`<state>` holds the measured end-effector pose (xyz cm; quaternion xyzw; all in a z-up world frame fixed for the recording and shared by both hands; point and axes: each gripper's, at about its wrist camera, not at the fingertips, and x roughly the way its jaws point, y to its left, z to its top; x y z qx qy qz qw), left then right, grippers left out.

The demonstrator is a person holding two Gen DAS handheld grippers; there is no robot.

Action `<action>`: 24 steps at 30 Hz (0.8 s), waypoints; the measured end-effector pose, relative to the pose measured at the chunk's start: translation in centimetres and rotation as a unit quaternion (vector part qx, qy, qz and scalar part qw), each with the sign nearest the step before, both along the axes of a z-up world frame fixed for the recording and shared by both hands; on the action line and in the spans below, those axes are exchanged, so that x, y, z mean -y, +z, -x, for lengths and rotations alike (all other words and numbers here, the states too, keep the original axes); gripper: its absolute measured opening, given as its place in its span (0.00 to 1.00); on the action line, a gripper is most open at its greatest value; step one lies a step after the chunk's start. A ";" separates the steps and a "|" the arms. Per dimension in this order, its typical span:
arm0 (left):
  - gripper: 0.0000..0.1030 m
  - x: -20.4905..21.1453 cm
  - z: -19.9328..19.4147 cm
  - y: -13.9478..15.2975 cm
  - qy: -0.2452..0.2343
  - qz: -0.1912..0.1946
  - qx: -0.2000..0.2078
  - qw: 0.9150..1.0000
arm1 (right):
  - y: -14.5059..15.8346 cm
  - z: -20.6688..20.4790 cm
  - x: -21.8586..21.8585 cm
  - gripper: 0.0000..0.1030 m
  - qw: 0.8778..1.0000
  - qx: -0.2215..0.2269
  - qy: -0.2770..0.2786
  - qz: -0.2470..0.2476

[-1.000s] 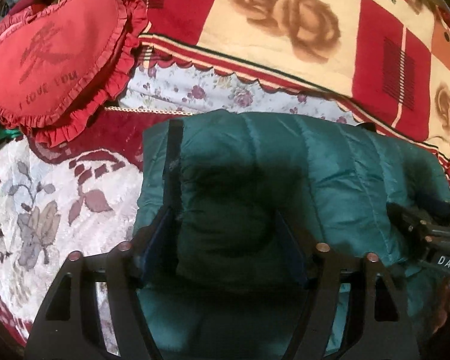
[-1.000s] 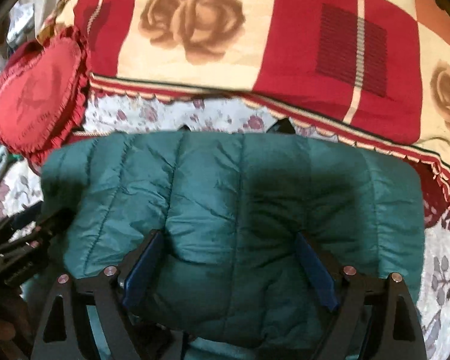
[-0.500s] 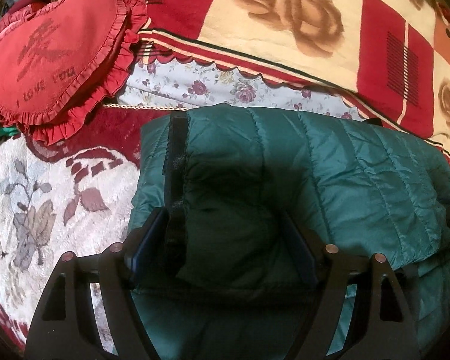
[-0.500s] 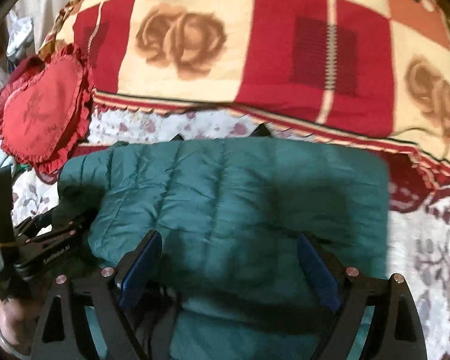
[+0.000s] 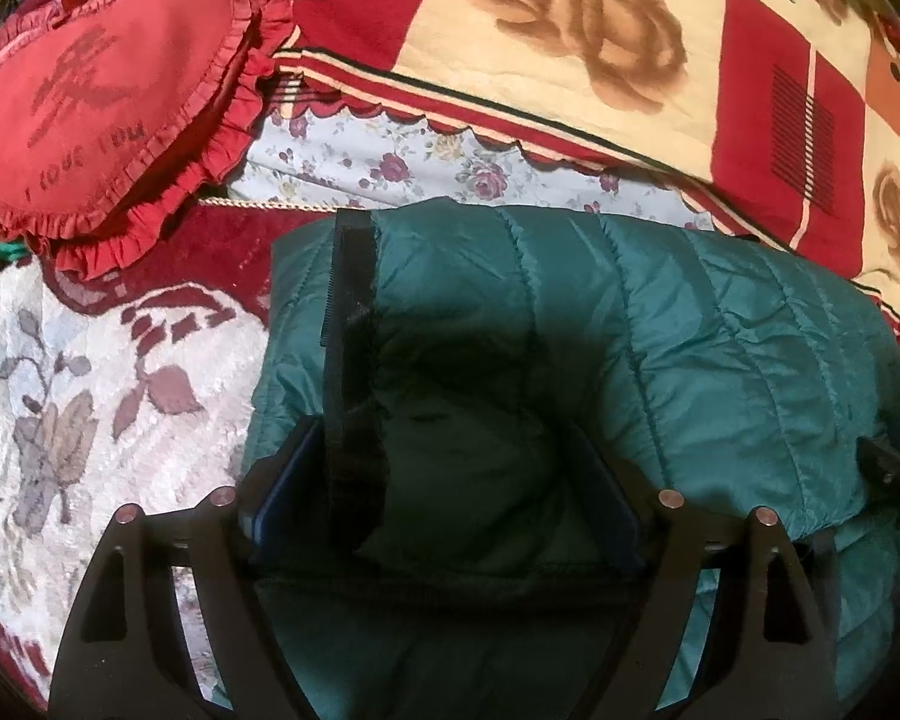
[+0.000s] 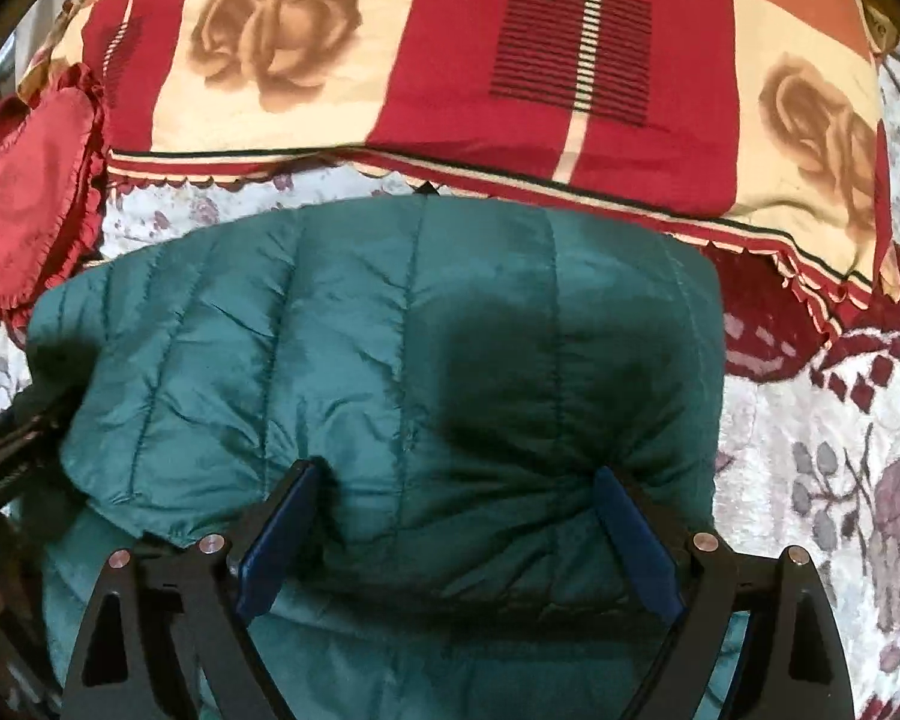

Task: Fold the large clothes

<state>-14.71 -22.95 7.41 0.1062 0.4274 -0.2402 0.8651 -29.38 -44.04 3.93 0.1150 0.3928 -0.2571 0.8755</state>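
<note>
The left gripper has just been letting its jaws out wider, with a thick bunch of the green puffer jacket still sitting between them; a second ago the padding bulged tighter against the blue pads, and now the fold looks slacker there, though I cannot tell for sure whether the pads still press on it. The right gripper has hardly changed its spread (wide apart, with a fat roll of jacket filling the gap and puckering where the pads meet it, so it reads as clamped on the jacket). Compared with half a second back, the right view has slid sideways a little, and the jacket's near edge now lies folded over onto the layer beneath. My reading is that the fold has been laid down and the left side is being released, so this fold is near done and the next job is probably to let go on the right and smooth or fold again. The jacket lies on the flowered bedspread, in front of the rose blanket and to the right of the heart cushion, near it but apart. Its long axis runs side to side across both views, the quilting seams crossing it, and the dark zipper strip marks the left end.
</note>
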 end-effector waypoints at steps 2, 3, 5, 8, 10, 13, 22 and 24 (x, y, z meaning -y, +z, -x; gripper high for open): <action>0.83 -0.1 -0.2 -0.2 0.001 0.008 -0.005 1.000 | -0.2 0.0 0.0 0.89 1.000 0.001 0.000 0.003; 0.83 -0.2 -0.2 -0.3 0.001 0.011 -0.006 1.000 | -0.3 0.0 0.0 0.90 1.000 0.003 0.000 0.004; 0.83 -0.2 -0.2 -0.4 0.002 0.013 -0.004 1.000 | -0.3 0.0 0.0 0.90 1.000 0.006 -0.001 0.004; 0.84 -0.2 -0.1 -0.5 0.002 0.014 -0.002 1.000 | -0.3 0.0 0.0 0.90 1.000 0.008 0.000 0.004; 0.84 -0.3 -0.1 -0.6 0.002 0.016 -0.004 1.000 | -0.3 0.0 0.0 0.90 1.000 0.008 0.000 0.004; 0.85 -0.3 -0.1 -0.7 0.001 0.020 -0.006 1.000 | -0.4 0.0 0.0 0.92 1.000 0.008 0.000 0.003; 0.86 -1.1 0.2 0.0 -0.002 0.024 -0.023 0.999 | 0.9 1.1 -0.8 0.99 1.000 0.005 0.002 -0.001; 0.86 -2.2 0.9 0.7 -0.001 0.036 -0.033 0.999 | 1.9 2.4 -1.5 0.99 1.000 0.023 0.006 -0.003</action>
